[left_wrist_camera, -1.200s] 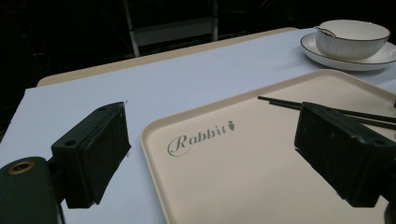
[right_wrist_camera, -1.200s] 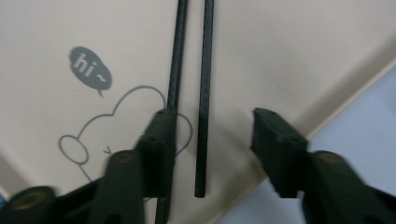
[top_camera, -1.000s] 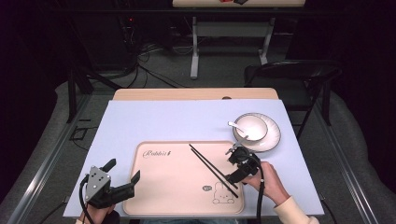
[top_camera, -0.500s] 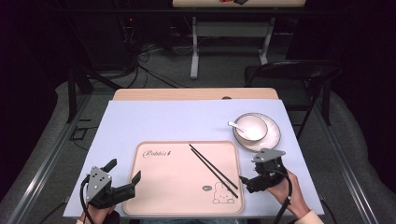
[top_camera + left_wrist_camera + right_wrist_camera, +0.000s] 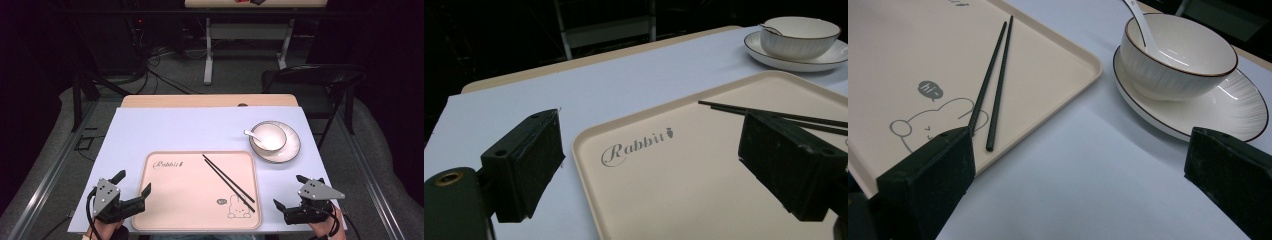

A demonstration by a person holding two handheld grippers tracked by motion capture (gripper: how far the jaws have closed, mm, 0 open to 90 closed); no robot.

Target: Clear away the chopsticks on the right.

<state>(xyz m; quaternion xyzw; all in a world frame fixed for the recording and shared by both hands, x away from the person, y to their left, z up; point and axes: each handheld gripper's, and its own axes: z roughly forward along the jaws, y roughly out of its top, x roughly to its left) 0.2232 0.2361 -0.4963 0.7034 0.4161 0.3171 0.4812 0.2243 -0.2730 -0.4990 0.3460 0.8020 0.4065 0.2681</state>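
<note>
At the near edge of the table (image 5: 165, 130), close to its right-hand corner, the right gripper (image 5: 291, 197) sits over the pale blue cover just beside the tray's right rim, its jaws spread as wide as they go after opening a moment ago, with nothing between them. Over by the near left corner the left gripper (image 5: 134, 187) is spread too, empty, one jaw over the tray's near left corner and the other out over the blue cover.

Between them lies the tray (image 5: 175, 200), a cream rectangle with rounded corners and a low raised rim, set against the table's near edge. A small rabbit drawing with a "hi" bubble marks its near right corner, and the word "Rabbit" runs in grey script along the far left.

The chopsticks (image 5: 228, 176) rest on the tray's right half: two thin black sticks, side by side and nearly touching, lying flat on a slant from the middle of the tray's far edge down toward the rabbit. In the right gripper view (image 5: 992, 85) their near ends stop just short of the tray's rim, beside the drawing.

Farther off, past the tray's far right corner, a white ribbed bowl (image 5: 270, 136) stands on a dark-rimmed saucer (image 5: 292, 147), with a white spoon (image 5: 250, 133) leaning inside the bowl.
</note>
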